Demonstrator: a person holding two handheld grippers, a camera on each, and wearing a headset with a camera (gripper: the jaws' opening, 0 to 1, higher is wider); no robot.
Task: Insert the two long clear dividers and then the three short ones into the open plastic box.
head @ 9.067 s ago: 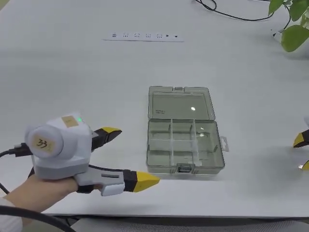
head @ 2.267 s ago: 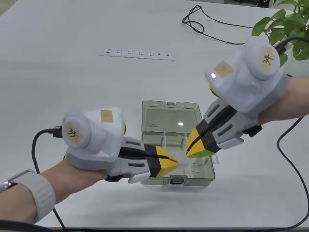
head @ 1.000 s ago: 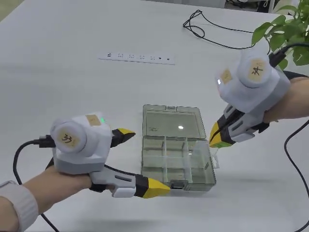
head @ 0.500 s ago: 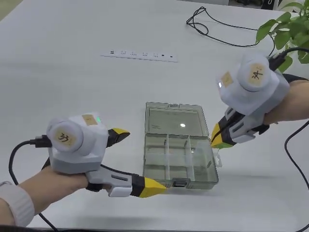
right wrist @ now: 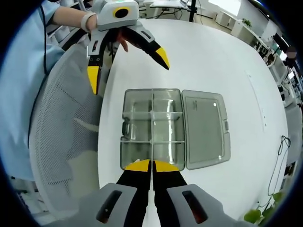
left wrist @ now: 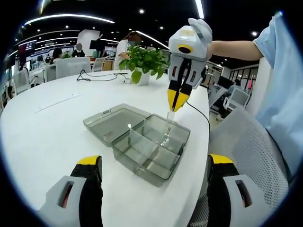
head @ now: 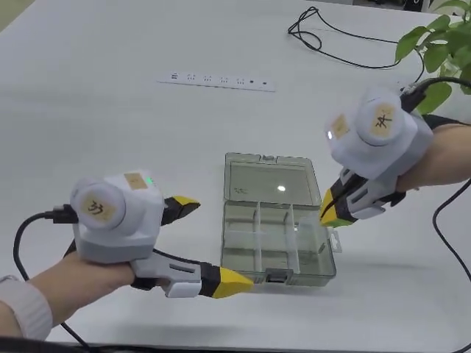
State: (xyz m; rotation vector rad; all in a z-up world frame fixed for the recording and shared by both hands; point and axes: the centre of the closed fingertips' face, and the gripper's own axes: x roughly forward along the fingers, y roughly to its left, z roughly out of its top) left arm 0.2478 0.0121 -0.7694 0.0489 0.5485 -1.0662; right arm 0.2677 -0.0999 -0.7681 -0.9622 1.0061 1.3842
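Inspector: Status of the left tongs [head: 213, 241]?

Technician: Jaws wide apart; nothing between them; held low over the worktop [head: 110, 125], at the left front corner of the plastic box [head: 309, 273]; in the left gripper view the two yellow tips stand to either side, with the box lying ahead between them.

Inspector: Status of the right tongs [head: 333, 215]?

Technician: Jaws together, clamped on a clear divider [left wrist: 167, 126]; tips point down over the right end of the box; the divider hangs from the tips and its lower end is at the right wall of the base; whether it sits in a slot cannot be told.

Inspector: Condition of the box?

Technician: Open; lid [head: 268, 176] lies flat behind the base, on the side away from the person; the base faces the near edge of the worktop; fitted dividers [right wrist: 165, 112] stand inside and split the base into compartments; their exact count is not readable.

Inspector: Other items on the worktop?

Technician: White power strip [head: 221, 79] well behind the box; black cable [head: 324, 33] near the far edge; green plant [head: 441, 37] at the far right, well apart from the box.
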